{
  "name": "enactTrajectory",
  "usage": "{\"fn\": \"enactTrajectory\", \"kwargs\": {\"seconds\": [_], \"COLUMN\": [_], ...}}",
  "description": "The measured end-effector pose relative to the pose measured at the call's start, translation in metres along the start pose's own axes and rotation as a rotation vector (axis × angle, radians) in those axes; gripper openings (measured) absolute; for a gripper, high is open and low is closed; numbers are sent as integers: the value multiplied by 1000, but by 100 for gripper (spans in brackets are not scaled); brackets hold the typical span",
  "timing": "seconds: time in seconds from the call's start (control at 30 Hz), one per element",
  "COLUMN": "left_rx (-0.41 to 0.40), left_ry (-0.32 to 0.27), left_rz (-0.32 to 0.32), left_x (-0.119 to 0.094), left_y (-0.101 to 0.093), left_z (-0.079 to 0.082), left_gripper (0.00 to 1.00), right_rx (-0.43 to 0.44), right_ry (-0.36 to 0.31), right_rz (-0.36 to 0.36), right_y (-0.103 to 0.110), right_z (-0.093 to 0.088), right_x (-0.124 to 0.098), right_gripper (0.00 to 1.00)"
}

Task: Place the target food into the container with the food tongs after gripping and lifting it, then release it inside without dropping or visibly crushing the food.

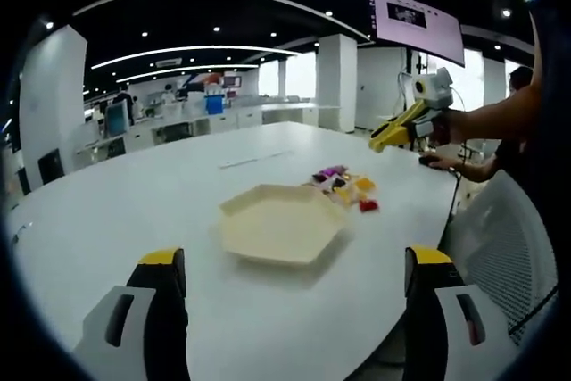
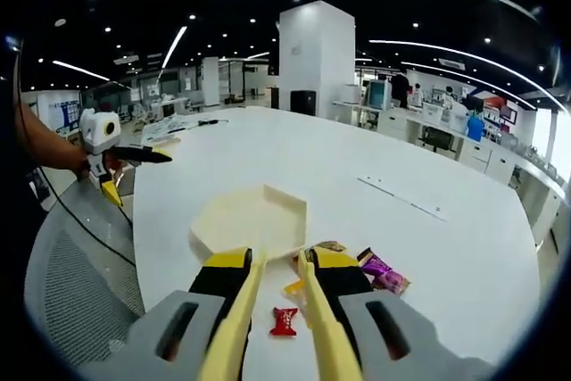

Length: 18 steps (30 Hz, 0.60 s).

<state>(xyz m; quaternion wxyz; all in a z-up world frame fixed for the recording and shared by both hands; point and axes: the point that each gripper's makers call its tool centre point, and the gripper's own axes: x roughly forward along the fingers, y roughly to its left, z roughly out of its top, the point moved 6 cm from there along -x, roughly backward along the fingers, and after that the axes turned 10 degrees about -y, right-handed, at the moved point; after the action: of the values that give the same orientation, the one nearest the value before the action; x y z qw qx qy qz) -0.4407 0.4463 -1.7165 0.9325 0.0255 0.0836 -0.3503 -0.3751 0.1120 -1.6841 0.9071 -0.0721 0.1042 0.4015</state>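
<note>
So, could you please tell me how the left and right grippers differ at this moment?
The left gripper has its jaws spread wide and holds nothing; the right gripper is closed on yellow food tongs. The left gripper faces the tray from its near side, while the right gripper points down over the wrapped candies beside the tray. Both have yellow-tipped black jaws.
</note>
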Motion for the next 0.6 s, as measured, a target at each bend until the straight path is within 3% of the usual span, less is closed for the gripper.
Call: {"fn": "enactTrajectory", "kwargs": {"seconds": [0.6], "left_rx": [7], "left_ry": [16], "left_rz": [-14], "left_x": [1], "left_y": [-3], "left_z": [-4], "left_gripper": [99], "right_rx": [7], "right_ry": [-4], "right_rz": [3], "right_y": [3], "right_z": [-20], "right_x": [8], "right_gripper": [24]}}
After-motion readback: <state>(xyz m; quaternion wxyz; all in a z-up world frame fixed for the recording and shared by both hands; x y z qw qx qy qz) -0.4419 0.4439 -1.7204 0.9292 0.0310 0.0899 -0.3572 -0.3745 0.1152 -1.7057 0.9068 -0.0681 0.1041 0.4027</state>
